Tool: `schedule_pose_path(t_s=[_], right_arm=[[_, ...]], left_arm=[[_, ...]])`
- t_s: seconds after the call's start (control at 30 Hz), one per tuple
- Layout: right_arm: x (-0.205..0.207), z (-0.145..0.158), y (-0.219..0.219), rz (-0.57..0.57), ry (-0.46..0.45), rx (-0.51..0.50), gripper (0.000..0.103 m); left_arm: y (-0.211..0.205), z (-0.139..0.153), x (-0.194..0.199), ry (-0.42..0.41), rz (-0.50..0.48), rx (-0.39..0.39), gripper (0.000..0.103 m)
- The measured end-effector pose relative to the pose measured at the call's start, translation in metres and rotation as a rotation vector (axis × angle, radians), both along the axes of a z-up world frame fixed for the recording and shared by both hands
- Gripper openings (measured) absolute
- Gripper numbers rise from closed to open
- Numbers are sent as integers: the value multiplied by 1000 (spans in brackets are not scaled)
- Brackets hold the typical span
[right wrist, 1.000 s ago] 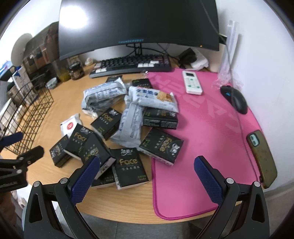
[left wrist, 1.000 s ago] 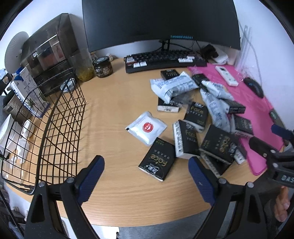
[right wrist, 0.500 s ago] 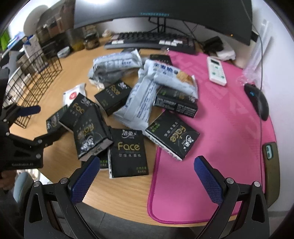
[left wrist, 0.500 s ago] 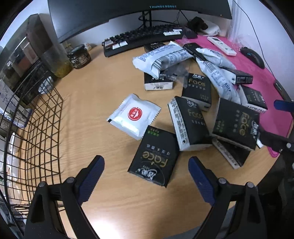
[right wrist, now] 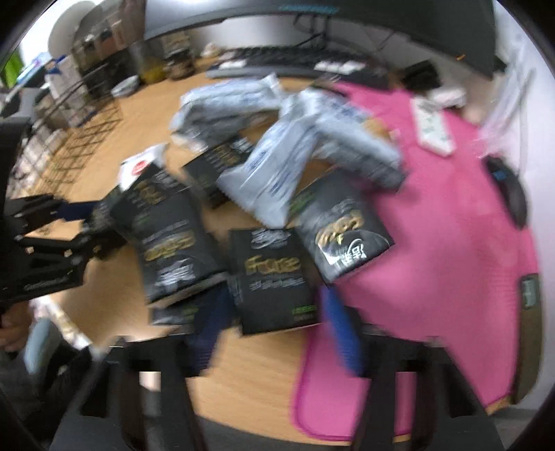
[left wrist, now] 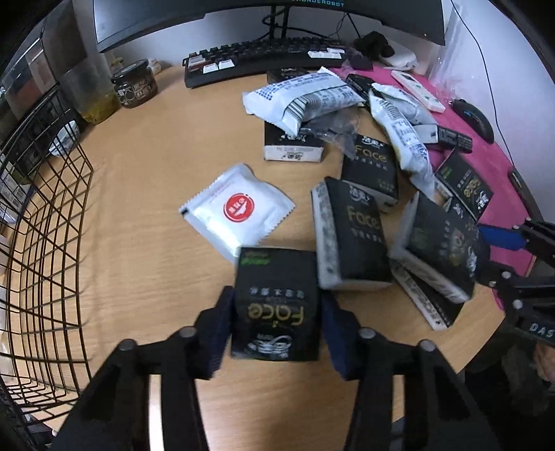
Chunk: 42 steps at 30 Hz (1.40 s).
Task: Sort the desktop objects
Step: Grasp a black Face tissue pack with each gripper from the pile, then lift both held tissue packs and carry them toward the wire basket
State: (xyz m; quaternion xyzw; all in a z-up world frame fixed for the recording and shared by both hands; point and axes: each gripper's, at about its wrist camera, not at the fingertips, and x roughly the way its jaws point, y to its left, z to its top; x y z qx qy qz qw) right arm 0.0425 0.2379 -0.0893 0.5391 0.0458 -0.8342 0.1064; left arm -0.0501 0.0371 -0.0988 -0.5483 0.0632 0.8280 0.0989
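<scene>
Both tools point steeply down at the pile of black tissue packs on the tabletop (left wrist: 138, 215). The left tool (left wrist: 275, 322) is closing, its blue pads at both sides of the black Face pack (left wrist: 275, 305) just in front of the white sachet (left wrist: 237, 208). The right tool (right wrist: 274, 322) is closing around another Face pack (right wrist: 274, 281) beside the pink mat (right wrist: 451, 243); blur hides contact.

Office desk: monitor (left wrist: 270, 20), keyboard (left wrist: 263, 60), mouse (left wrist: 475, 119)
</scene>
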Motion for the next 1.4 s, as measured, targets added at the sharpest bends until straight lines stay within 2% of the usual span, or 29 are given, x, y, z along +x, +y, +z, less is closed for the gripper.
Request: schedule_pose_path(t_s=[0.1, 0.27, 0.37, 0.47, 0.73, 0.97, 1.17, 1.4], right_arm=[[2, -1, -3, 3, 2, 27, 46], [4, 0, 0, 5, -27, 10, 47], [6, 0, -1, -24, -2, 20, 48], [6, -2, -6, -13, 17, 54, 49], [3, -3, -2, -39, 22, 23, 49], [4, -3, -6, -37, 25, 43, 46], [4, -4, -7, -41, 24, 41, 46], [5, -3, -4, -44, 12, 28, 46]], left_arm=[[2, 0, 4, -15, 3, -3, 52], [6, 3, 9, -22, 12, -22, 53], [7, 4, 9, 1, 25, -43, 62], [5, 4, 7, 5, 27, -47, 62], [9, 1, 5, 7, 16, -53, 62], [10, 1, 6, 14, 8, -44, 62], [11, 1, 6, -3, -7, -10, 54], [12, 2, 7, -4, -15, -20, 52]])
